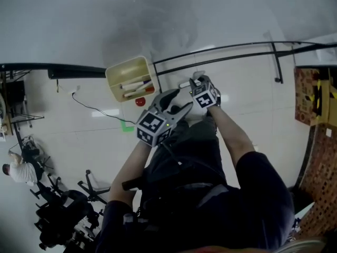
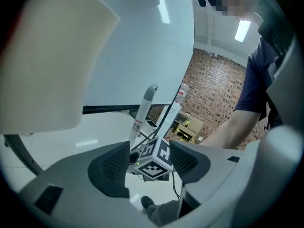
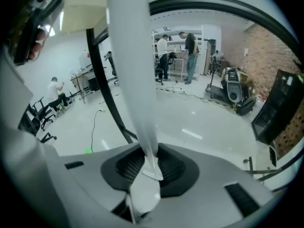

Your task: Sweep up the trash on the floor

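Head view: cream dustpan (image 1: 129, 78) stands on the pale floor (image 1: 247, 94) ahead of the person. White and red trash pieces (image 1: 134, 86) already lie inside it. One red piece (image 1: 139, 101) sits on the floor just beside the pan's near wall, with a green mark (image 1: 128, 125) further toward the person. The left gripper (image 1: 176, 108) and right gripper (image 1: 196, 86) are held close together near the pan. Left gripper view: the jaws of the left gripper (image 2: 151, 163) stand apart with nothing pressed between the pads. Through the gap shows the marker cube (image 2: 156, 158) of the right gripper. A white pole (image 2: 144, 109) with a grey tip rises behind the cube, and the dustpan (image 2: 52, 65) looms large at upper left. Right gripper view: the right gripper (image 3: 149, 167) is clenched on the white pole (image 3: 135, 80), which runs up between its pads. A corner of the dustpan (image 3: 83, 11) shows at the top. Whether the pole belongs to a broom or to the pan cannot be told. Step in hand, as judged: collection is partly done, and the red piece on the floor is the remaining item. Next move, as judged: keep the pole gripped firmly, steady the pan with the free left gripper, and bring the red piece over the pan's lip without spilling what is already inside.
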Motion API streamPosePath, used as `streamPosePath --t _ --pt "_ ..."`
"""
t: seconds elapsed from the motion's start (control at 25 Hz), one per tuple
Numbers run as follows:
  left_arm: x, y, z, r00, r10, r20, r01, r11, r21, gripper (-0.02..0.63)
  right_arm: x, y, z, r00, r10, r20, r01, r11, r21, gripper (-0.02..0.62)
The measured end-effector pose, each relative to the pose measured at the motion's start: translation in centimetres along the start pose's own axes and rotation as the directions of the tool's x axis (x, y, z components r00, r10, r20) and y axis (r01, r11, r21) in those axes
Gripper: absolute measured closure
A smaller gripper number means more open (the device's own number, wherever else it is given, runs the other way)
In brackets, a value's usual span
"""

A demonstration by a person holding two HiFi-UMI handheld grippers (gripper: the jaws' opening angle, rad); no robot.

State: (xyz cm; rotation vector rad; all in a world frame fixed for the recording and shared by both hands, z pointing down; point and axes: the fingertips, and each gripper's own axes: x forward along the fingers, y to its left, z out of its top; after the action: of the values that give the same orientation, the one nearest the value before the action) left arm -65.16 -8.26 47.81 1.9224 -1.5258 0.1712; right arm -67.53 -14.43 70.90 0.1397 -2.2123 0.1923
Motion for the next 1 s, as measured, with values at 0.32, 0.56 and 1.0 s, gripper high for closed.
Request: streamPosePath --t 0.32,0.56,1.0 --pt "-0.6 1.3 -3.0 1.000 0.008 -0.016 -0.009 0.998 -0.067 0.370 3.0 0.4 4.0 0.997 -0.030 0.073 0.030 1.000 0.006 0.491" --pt "-1.4 2.8 -2.7 0.998 0.056 0.026 -0.052 0.988 -0.148 0.416 4.1 -0.1 5.4 0.991 -0.028 0.129 0.029 1.000 -0.005 0.491" --pt "-1.2 3.2 -3.6 0.996 0.084 0.007 -0.082 0.985 -0.155 0.416 5.2 0.7 5.8 0.995 0.023 0.101 -0.020 0.999 -0.030 0.486"
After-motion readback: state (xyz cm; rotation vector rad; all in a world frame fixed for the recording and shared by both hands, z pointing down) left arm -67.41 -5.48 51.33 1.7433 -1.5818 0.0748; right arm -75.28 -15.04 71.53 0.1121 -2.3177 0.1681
